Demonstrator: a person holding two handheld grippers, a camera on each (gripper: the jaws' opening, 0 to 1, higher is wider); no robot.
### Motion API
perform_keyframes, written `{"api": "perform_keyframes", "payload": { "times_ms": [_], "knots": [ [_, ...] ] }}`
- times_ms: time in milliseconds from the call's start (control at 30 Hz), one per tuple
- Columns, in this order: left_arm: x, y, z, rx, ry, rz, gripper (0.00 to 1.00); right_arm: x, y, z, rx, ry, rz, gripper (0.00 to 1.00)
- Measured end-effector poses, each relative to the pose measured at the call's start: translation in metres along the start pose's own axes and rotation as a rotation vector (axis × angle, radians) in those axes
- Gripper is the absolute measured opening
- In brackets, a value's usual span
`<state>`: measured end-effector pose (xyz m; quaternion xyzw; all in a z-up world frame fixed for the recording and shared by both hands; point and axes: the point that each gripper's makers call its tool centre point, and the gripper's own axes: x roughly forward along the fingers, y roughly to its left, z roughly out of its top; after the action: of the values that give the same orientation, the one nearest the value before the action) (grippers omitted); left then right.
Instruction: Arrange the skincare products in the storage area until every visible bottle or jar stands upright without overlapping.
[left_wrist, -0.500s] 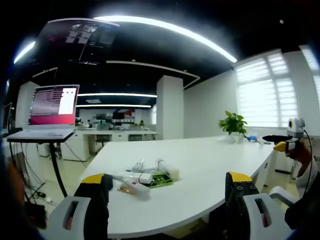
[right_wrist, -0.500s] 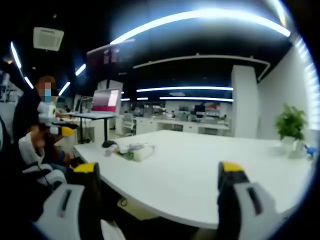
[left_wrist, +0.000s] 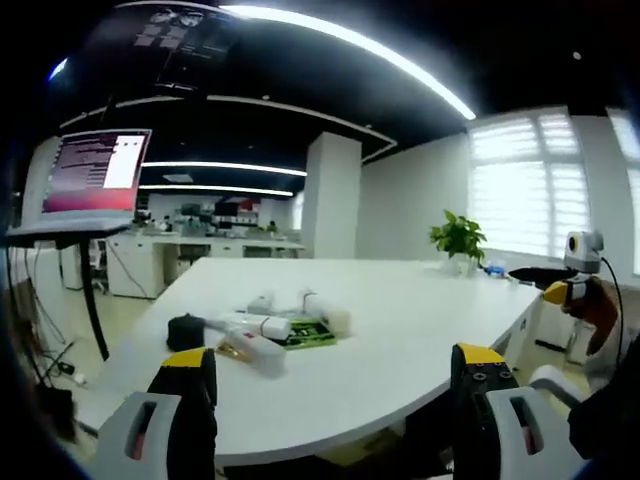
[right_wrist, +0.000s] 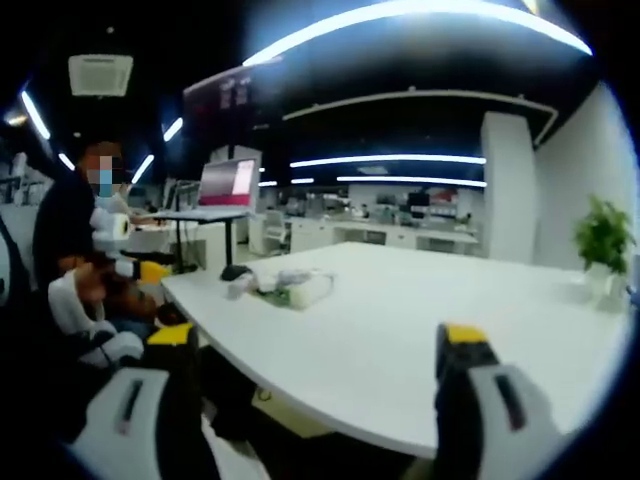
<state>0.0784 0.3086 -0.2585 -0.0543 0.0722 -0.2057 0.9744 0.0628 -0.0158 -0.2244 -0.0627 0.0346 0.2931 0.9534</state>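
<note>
Skincare products (left_wrist: 280, 330) blurred, too small to tell apart.

The left gripper view looked from off the near edge of the white table (left_wrist: 400, 340), facing across it toward the far windows and a potted plant (left_wrist: 458, 240). The right gripper view looked from another side, lower and farther back. Both shared the table, the cluster of skincare products (left_wrist: 275, 335) and the laptop (right_wrist: 228, 185).
</note>
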Motion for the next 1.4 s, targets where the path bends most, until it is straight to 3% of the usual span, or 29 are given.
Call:
{"api": "perform_keyframes", "payload": {
  "times_ms": [167, 500, 767, 1133, 1400],
  "knots": [
    [-0.005, 0.007, 0.013, 0.026, -0.042, 0.037, 0.99, 0.001, 0.001, -0.001, -0.035, 0.020, -0.002, 1.00],
    [-0.018, 0.000, 0.016, 0.045, -0.007, 0.036, 1.00, -0.016, -0.006, 0.003, -0.034, 0.002, -0.038, 1.00],
    [-0.030, -0.011, 0.037, 0.015, -0.102, -0.015, 1.00, -0.021, -0.007, 0.006, -0.022, -0.021, -0.045, 1.00],
    [-0.033, -0.021, 0.046, 0.050, -0.073, -0.028, 1.00, -0.023, -0.002, 0.025, -0.017, -0.069, -0.027, 1.00],
    [-0.036, -0.024, 0.047, 0.071, -0.042, -0.032, 1.00, -0.026, -0.010, 0.028, -0.002, -0.076, -0.045, 1.00]
  ]
}}
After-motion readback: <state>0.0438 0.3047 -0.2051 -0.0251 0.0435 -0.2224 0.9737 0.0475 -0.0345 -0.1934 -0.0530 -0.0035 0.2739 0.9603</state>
